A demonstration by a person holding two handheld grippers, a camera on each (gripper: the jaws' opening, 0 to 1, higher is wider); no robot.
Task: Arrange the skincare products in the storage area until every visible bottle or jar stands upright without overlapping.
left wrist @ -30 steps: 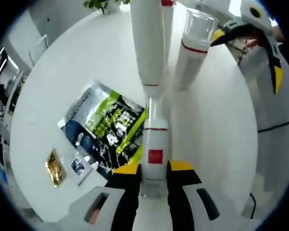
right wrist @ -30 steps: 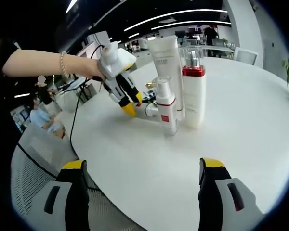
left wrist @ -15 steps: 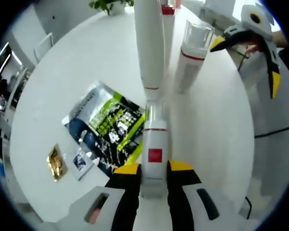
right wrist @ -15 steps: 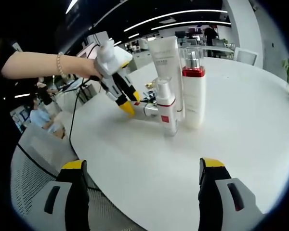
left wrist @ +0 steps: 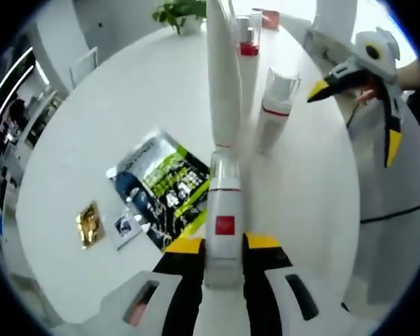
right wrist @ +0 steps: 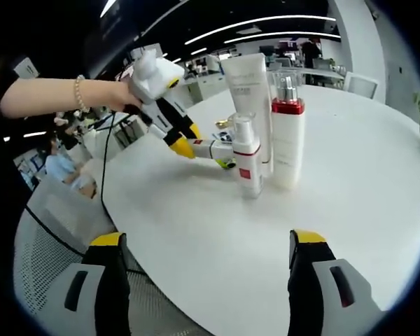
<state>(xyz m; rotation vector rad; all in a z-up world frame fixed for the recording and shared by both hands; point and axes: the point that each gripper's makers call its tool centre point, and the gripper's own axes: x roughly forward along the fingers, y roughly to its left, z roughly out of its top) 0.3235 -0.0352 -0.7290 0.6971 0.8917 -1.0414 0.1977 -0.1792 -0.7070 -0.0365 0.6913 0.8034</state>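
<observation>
My left gripper (left wrist: 224, 245) is shut on a small white bottle (left wrist: 224, 227) with a red square label. The right gripper view shows that bottle (right wrist: 213, 148) held level, just above the table, in the left gripper (right wrist: 185, 147). Beyond it stand a tall white tube (left wrist: 222, 77), a short spray bottle (left wrist: 273, 112) with a clear cap and red band, and a taller pump bottle (left wrist: 246, 38). In the right gripper view the tube (right wrist: 248, 91), spray bottle (right wrist: 247, 157) and pump bottle (right wrist: 288, 133) stand upright close together. My right gripper (right wrist: 203, 273) is open, well short of them, with nothing between its fingers.
On the round white table (left wrist: 112, 105) lie a green and blue packet (left wrist: 164, 185), a gold sachet (left wrist: 89, 224) and a small sachet (left wrist: 129, 225). The right gripper (left wrist: 356, 113) hangs at the table's edge. A person's arm (right wrist: 63, 94) and a cable (right wrist: 106, 175) show. A plant (left wrist: 182, 12) stands beyond.
My left gripper has risen with the small bottle still in it, so the table looks farther off in its view. The right gripper has stayed put and open.
</observation>
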